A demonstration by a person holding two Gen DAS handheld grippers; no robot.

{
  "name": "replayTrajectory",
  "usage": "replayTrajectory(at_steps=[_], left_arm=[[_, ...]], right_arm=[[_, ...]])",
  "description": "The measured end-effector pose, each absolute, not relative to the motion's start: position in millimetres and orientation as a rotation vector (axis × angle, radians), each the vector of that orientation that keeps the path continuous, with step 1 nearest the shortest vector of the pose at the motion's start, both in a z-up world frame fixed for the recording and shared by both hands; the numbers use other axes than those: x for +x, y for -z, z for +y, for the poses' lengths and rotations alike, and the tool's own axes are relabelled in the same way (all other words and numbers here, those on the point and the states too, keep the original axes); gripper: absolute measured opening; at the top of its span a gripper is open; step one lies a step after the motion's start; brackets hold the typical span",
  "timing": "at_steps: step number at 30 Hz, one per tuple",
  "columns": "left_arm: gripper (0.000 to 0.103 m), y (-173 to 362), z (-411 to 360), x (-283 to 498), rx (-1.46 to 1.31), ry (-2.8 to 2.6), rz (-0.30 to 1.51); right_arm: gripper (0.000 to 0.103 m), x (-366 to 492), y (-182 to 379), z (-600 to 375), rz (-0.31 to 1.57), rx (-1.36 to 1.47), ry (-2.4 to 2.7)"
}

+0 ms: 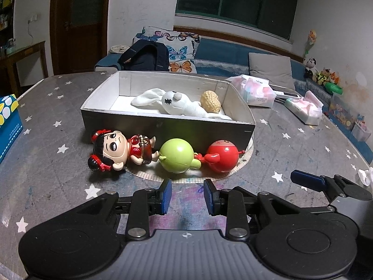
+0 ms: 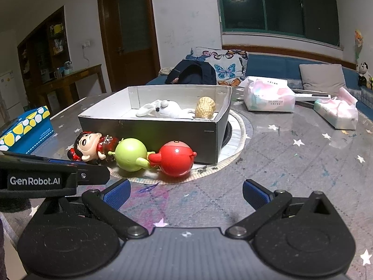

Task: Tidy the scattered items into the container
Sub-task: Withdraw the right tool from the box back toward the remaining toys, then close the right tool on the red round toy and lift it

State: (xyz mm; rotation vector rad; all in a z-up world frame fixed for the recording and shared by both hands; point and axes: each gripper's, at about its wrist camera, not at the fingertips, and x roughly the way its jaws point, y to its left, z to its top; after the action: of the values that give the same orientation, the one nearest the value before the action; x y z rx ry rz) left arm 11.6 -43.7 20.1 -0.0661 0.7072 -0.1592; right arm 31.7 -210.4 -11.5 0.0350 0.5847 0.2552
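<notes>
An open grey box (image 1: 163, 126) (image 2: 149, 131) holds a white plush rabbit (image 1: 177, 103) (image 2: 167, 110) and a peanut toy (image 1: 210, 101) (image 2: 204, 110). In front of it on the table lie a doll in red (image 1: 116, 149) (image 2: 93, 147), a green round toy (image 1: 177, 155) (image 2: 130, 154) and a red round toy (image 1: 222, 155) (image 2: 176, 161). My left gripper (image 1: 187, 197) is open and empty, just short of the green toy. My right gripper (image 2: 185, 193) is wide open and empty, near the red toy.
A blue patterned box (image 1: 8, 121) (image 2: 25, 128) stands at the left. Tissue packs (image 1: 258, 92) (image 2: 268, 99) lie at the right behind the box. A sofa with cushions is beyond the table. The right gripper's finger (image 1: 307, 180) shows in the left wrist view.
</notes>
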Motion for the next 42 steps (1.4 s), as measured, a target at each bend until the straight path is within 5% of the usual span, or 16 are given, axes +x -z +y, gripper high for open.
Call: replayTrajectory(at_steps=[16, 42], left_arm=[[0.032, -26.4, -35.6, 19.5, -0.101, 0.251, 0.668], [0.032, -25.7, -59.8, 94.4, -0.108, 0.45, 0.765]], right_arm=[[0.102, 39.7, 13.9, -209.0, 0.575, 0.051, -0.27], [0.077, 85.8, 18.6, -203.4, 0.621, 0.084, -0.366]])
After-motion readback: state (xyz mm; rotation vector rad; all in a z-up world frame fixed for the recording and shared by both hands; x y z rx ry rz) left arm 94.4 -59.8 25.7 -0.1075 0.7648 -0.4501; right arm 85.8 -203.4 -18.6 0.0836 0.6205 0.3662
